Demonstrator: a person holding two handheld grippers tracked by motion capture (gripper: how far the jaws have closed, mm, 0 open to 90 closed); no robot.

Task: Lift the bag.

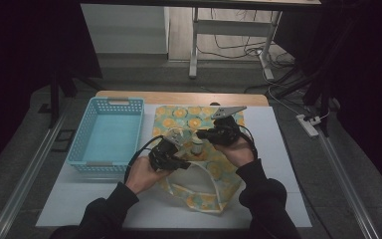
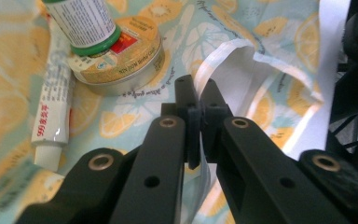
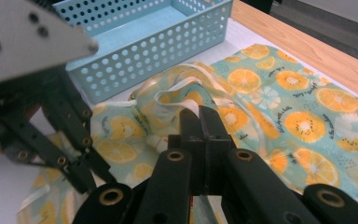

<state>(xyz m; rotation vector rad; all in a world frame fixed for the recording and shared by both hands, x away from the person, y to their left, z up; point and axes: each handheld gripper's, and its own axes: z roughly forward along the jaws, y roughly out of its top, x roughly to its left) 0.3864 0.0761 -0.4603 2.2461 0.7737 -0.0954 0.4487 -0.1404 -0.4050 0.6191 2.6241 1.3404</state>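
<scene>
The fruit-print bag (image 1: 199, 164) lay flat on the table (image 1: 278, 164), right of the blue basket (image 1: 107, 134), its mouth held up between both tools. The left gripper (image 2: 199, 100) was clamped on the white-trimmed rim; the right gripper (image 3: 200, 123) pinched the opposite edge. A tube (image 2: 51, 107), tin (image 2: 121, 56) and bottle (image 2: 86, 23) lay inside, beyond the left gripper and nearer to it.

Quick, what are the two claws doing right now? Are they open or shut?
Left claw: shut, pinching the white-trimmed edge of the fruit-print cloth bag.
Right claw: shut, gripping the same bag's edge.
</scene>
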